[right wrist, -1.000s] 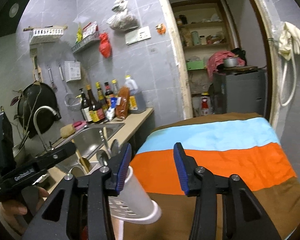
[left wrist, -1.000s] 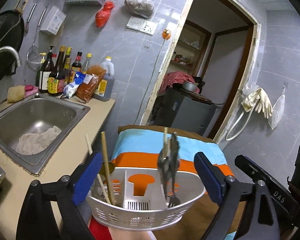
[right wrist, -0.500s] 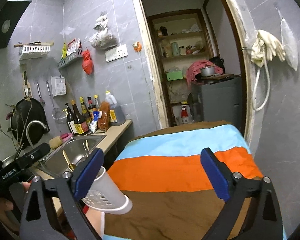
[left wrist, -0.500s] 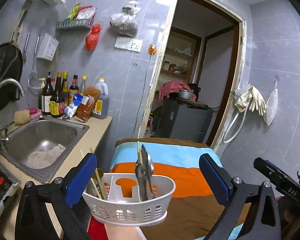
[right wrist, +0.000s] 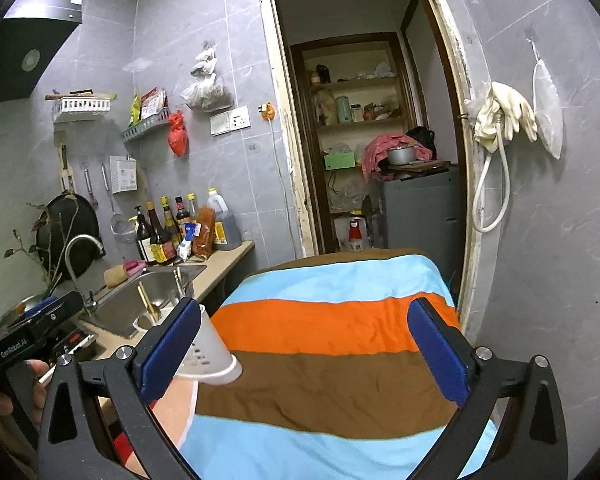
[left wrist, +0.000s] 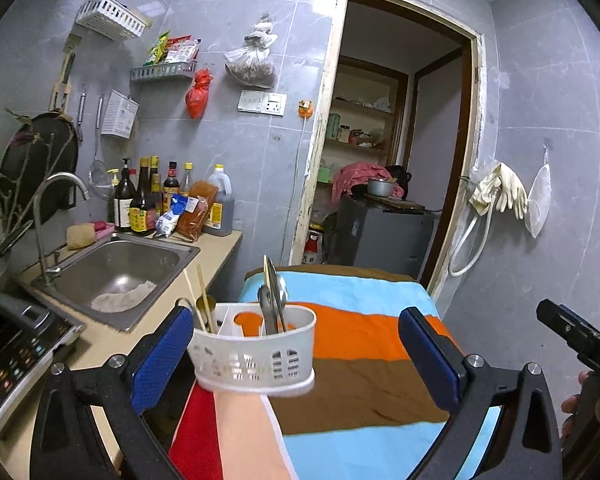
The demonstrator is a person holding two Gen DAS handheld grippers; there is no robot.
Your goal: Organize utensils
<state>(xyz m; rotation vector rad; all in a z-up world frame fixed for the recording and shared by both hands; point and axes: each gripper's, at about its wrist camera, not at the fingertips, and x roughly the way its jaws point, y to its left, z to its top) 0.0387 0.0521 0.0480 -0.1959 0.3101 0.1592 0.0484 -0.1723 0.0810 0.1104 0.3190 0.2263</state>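
Note:
A white slotted utensil holder (left wrist: 256,354) stands on the striped cloth of a table (left wrist: 360,328). Light chopsticks (left wrist: 202,304) lean in its left part, and metal spoons and forks (left wrist: 274,300) stand upright in its middle. My left gripper (left wrist: 296,356) is open and held back from the holder, which shows between its blue pads (left wrist: 162,354) without touching them. My right gripper (right wrist: 304,346) is wide open over the cloth with nothing between its jaws. In the right wrist view the holder (right wrist: 214,356) peeks out behind the left pad (right wrist: 172,344).
To the left, a counter holds a steel sink (left wrist: 112,276) with a faucet (left wrist: 56,208), sauce bottles (left wrist: 148,200) and a cooktop (left wrist: 16,352). Beyond the table, an open doorway shows a grey cabinet (left wrist: 384,232). Gloves (left wrist: 500,194) hang on the right wall.
Both grippers have drawn back and up from the holder, which now looks smaller and farther off. The right jaws have spread from half closed to wide, and the left jaws widened slightly.

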